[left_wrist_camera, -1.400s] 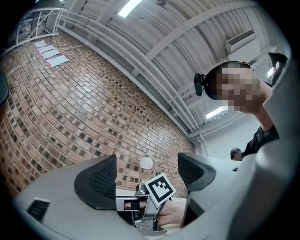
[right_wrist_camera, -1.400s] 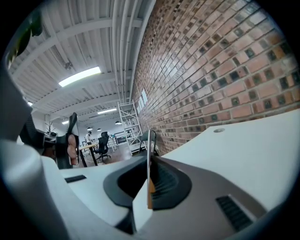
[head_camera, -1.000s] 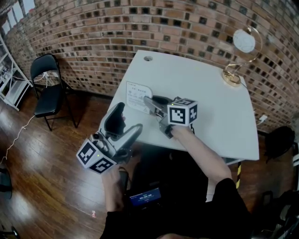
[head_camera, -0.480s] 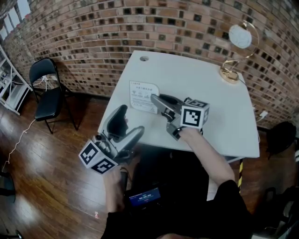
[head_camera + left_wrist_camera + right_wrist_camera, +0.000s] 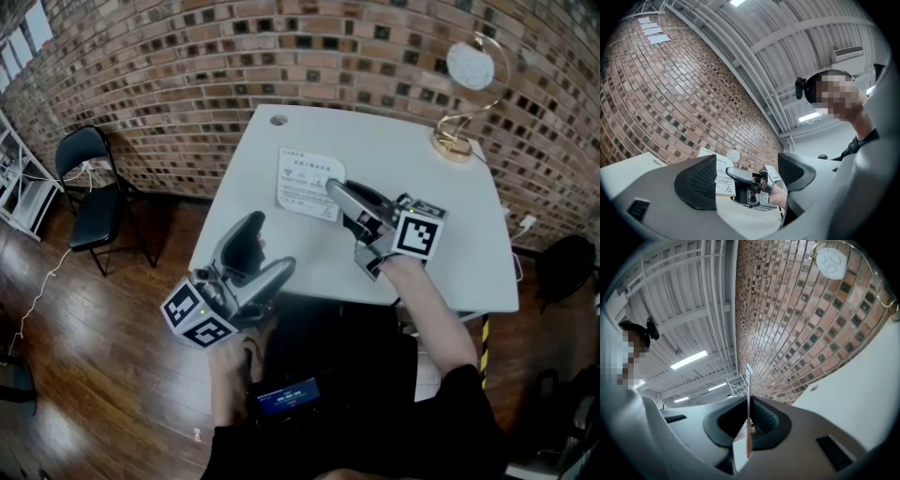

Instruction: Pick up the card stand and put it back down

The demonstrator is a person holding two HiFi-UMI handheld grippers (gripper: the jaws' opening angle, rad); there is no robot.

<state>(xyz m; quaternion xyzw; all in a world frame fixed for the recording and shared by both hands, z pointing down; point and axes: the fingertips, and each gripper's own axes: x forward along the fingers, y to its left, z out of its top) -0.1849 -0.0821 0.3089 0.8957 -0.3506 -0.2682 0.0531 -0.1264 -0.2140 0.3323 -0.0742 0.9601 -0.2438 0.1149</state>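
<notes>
my right tool (image 5: 332, 189) clamped on the white printed card stand (image 5: 307, 180), seemingly just clear of the white table (image 5: 450, 234) | its view: card edge-on between pads; head view: printed face | my left tool (image 5: 265, 251) agape, empty

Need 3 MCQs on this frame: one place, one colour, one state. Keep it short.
1. On the table, the lamp stands at:
A) the near left corner
B) the far right corner
C) the centre

2. The chair is:
A) white
B) red
C) black

3. The right claw is:
A) shut on the card stand
B) open and empty
C) shut on nothing

Key:
1 B, its gold base rests at that corner.
2 C, seat and back are black.
3 A, the card's edge is pinched between its pads.
</notes>
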